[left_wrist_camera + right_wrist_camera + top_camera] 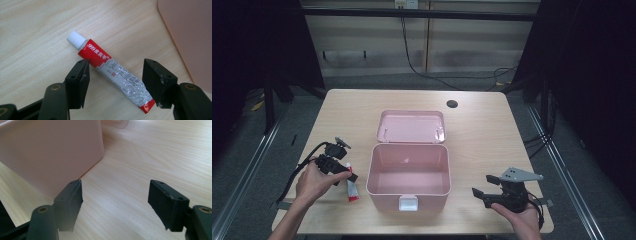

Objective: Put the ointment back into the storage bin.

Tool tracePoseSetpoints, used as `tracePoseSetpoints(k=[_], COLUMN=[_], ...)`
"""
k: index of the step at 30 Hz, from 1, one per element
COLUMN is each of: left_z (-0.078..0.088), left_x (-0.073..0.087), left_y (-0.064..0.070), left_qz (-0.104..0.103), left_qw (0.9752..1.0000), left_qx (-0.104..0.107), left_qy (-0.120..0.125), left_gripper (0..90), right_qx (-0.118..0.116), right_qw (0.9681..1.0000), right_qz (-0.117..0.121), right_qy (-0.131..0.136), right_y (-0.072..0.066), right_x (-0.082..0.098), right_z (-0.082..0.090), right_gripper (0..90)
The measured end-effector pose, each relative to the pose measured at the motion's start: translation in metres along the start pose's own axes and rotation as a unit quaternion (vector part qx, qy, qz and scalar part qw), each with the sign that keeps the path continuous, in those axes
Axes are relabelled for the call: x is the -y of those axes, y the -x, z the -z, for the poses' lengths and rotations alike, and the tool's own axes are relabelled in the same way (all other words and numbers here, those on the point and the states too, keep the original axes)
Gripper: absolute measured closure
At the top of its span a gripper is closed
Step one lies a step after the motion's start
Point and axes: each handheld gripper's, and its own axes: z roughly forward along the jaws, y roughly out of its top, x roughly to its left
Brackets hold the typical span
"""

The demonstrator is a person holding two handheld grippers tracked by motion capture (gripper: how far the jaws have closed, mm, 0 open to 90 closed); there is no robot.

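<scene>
Seen from the high view, a pink plastic storage box [408,172] sits open in the middle of the wooden desk [482,130], with its lid [411,127] lying flat just behind it. Over on the left, the left hand-held gripper [345,174] hangs right above a red-and-white ointment tube [352,189], which lies on the desk just beside the box's left wall. The right hand-held gripper [480,186] is held near the front right corner of the desk, well apart from the box, pointing toward it.

Switching to the left gripper view, the ointment tube [111,72] lies slanted between the two black jaws, white cap [76,39] pointing away from the camera. The jaws straddle it but the pads aren't pressing on it, so the left hand-held gripper [115,80] is open, nothing gripped. A corner of the pink box [190,37] shows at top right.

Then in the right gripper view, the right hand-held gripper [115,202] has its jaws spread wide over bare desk [150,155], holding nothing, with the box's pink wall [50,152] off to the left.
</scene>
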Motion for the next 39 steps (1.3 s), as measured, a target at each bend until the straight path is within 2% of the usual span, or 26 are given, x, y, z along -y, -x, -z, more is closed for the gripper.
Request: tracePoseSetpoints(k=[4, 11, 14, 17, 22, 24, 26, 29, 34, 39], left_z=[-0.003, -0.004, -0.003, -0.004, -0.007, -0.009, -0.01, -0.015, -0.018, -0.018], left_x=[-0.002, -0.003, -0.003, -0.002, -0.003, -0.003, -0.003, -0.004, -0.005, -0.005], left_y=[0.001, -0.001, -0.002, 0.0, -0.001, -0.001, -0.001, 0.001, 0.004, 0.005], left_qz=[-0.002, 0.003, 0.002, -0.003, 0.011, 0.01, 0.01, 0.002, -0.008, -0.026], left_qw=[1.0, 1.0, 1.0, 0.9998, 0.9997, 0.9998, 0.9998, 0.9995, 0.9995, 0.999], left_qx=[0.002, 0.001, 0.0, -0.012, -0.019, -0.006, -0.006, -0.018, -0.014, -0.011], left_qy=[-0.007, -0.001, -0.006, -0.015, -0.013, -0.014, -0.015, -0.027, -0.026, -0.035], left_gripper=[42.0, 44.7, 45.0, 43.4, 42.3, 42.1, 42.4, 46.3, 50.9, 63.9], right_qx=[-0.001, -0.003, -0.003, -0.003, -0.004, -0.003, -0.003, -0.004, -0.004, -0.006], right_qw=[1.0, 1.0, 1.0, 1.0, 1.0, 1.0, 1.0, 1.0, 1.0, 1.0], right_qz=[0.002, -0.005, -0.006, -0.005, -0.002, -0.004, -0.004, -0.003, -0.003, -0.005], right_qy=[-0.002, -0.004, -0.004, -0.005, -0.004, -0.005, -0.005, -0.005, -0.006, -0.005], right_y=[0.0, 0.0, 0.001, 0.0, 0.0, 0.0, 0.001, 0.001, 0.001, 0.001], right_x=[0.0, 0.0, 0.0, 0.0, 0.0, 0.0, 0.001, 0.001, 0.001, 0.001], right_z=[0.0, -0.001, -0.001, -0.001, -0.001, -0.001, -0.001, -0.002, -0.002, -0.002], right_gripper=[27.4, 27.3, 27.4, 27.4, 27.3, 27.3, 27.3, 27.2, 27.1, 27.0])
